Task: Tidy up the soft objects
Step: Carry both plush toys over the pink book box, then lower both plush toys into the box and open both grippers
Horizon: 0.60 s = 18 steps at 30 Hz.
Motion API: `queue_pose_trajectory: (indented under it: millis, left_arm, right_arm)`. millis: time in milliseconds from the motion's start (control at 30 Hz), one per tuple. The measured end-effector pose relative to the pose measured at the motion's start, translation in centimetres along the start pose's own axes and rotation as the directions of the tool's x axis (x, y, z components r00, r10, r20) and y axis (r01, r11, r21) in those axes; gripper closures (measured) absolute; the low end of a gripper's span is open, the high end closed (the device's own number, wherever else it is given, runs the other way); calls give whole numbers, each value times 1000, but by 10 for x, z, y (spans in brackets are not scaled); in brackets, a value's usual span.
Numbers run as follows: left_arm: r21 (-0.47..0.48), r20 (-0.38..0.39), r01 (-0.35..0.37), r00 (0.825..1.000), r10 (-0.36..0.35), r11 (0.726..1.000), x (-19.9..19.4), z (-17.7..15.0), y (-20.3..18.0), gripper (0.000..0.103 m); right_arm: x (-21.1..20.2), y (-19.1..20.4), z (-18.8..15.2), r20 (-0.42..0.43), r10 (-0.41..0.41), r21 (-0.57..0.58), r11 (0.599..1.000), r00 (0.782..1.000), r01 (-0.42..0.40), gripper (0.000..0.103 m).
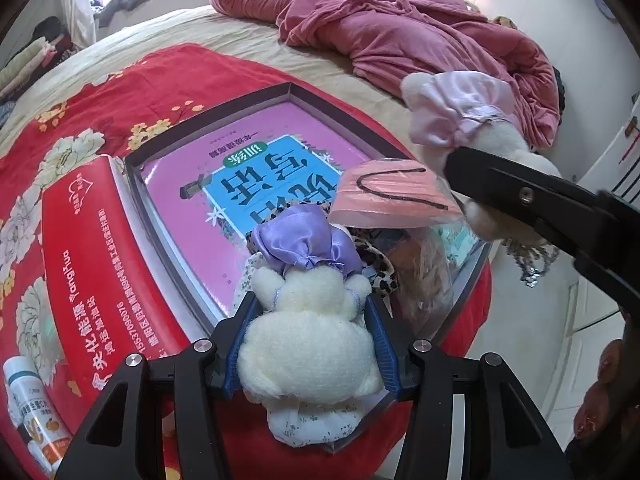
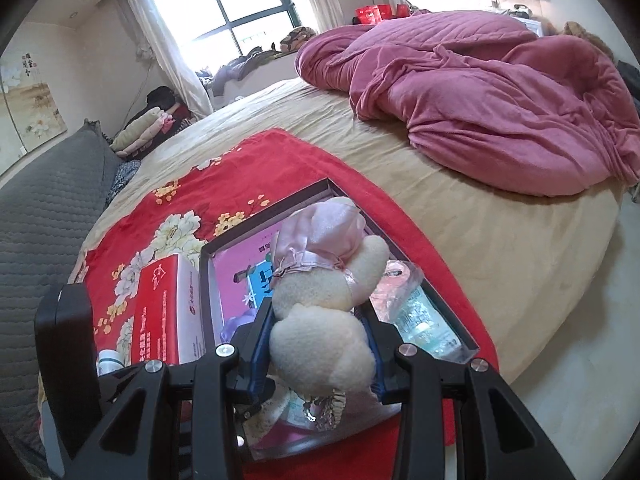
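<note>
My left gripper (image 1: 310,304) is shut on a cream plush bear with a purple satin hat (image 1: 308,344), held over the near part of a dark shallow box (image 1: 208,120). My right gripper (image 2: 318,312) is shut on a cream plush bear with a pink satin hat (image 2: 320,280), held above the same box (image 2: 320,186); this bear also shows in the left wrist view (image 1: 460,112) at the upper right. A pink and blue book (image 1: 256,168) lies in the box. A bagged pink face mask (image 1: 392,194) and leopard-print cloth (image 1: 380,268) lie at the box's near right.
The box sits on a red floral blanket (image 1: 80,120) on a beige bed (image 2: 500,240). A red tissue box (image 1: 88,264) stands left of the box, a small white bottle (image 1: 32,412) beside it. A crumpled pink quilt (image 2: 500,92) lies at the far right. A grey headboard (image 2: 48,216) is left.
</note>
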<state>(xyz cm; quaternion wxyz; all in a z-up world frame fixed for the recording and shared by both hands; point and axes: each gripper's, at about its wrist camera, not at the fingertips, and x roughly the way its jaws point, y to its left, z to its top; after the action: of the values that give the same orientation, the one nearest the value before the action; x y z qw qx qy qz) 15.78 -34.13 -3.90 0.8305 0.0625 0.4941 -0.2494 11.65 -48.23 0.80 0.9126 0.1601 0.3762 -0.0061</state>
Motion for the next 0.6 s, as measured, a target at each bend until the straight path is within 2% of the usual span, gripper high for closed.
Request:
queue_pose_trajectory:
  millis: [333, 600]
  left_arm:
    - [1, 1, 6, 1000, -6, 1000, 1, 1, 2, 48]
    - [2, 1, 4, 1000, -4, 1000, 1, 1, 1, 48]
  right_arm:
    - [37, -8, -3, -108, 20, 34, 999, 994, -16, 63]
    - [51, -11, -10, -142, 21, 38, 999, 990, -16, 63]
